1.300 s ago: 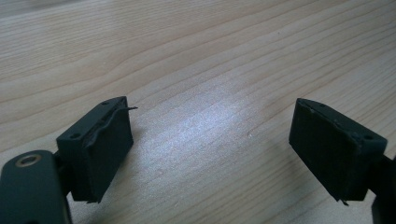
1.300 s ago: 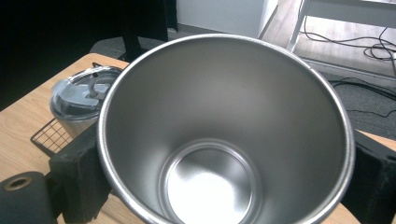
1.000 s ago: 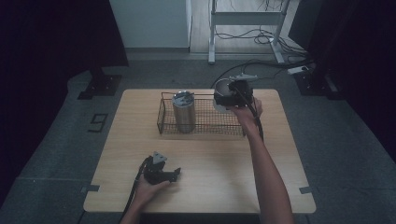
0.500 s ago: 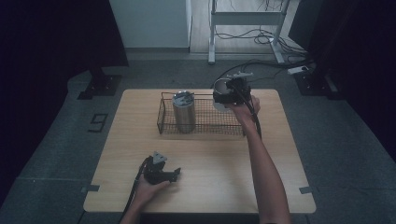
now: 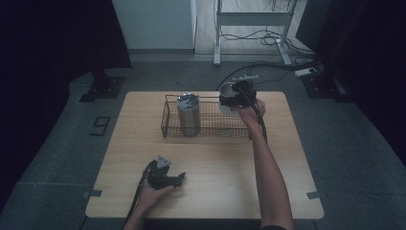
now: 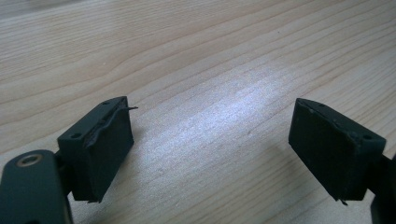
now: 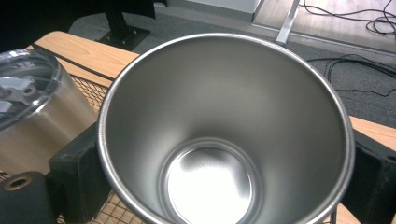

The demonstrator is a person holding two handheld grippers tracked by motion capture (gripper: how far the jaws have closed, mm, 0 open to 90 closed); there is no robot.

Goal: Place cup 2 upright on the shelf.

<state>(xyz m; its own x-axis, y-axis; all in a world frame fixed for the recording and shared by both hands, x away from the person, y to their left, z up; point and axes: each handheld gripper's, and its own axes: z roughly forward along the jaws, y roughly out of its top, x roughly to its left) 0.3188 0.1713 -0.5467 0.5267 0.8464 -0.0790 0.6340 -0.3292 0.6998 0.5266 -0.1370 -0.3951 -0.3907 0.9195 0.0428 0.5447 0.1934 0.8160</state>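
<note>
A black wire basket (image 5: pixel 210 129) stands at the back of the wooden table (image 5: pixel 215 177). Inside its left part a steel tumbler with a clear lid (image 5: pixel 188 115) (image 7: pixel 32 116) stands upright. My right gripper (image 5: pixel 234 98) hangs over the basket's right end, shut on an empty, lidless steel cup (image 5: pixel 229 100) (image 7: pixel 224 140); the jaws press on the cup's two sides and I look down into its open mouth. My left gripper (image 5: pixel 178 179) (image 6: pixel 210 154) rests low on the table near the front edge, open, with bare wood between its pads (image 6: pixel 105 149).
Beyond the table's far edge lie floor cables (image 5: pixel 268 72) and a desk frame (image 5: pixel 253 19). A dark stand base (image 5: pixel 100 88) sits on the floor at the back left. Bare tabletop lies between the basket and my left gripper.
My right gripper with the cup has shifted slightly left and toward the basket's right end. The left gripper has stayed where it was.
</note>
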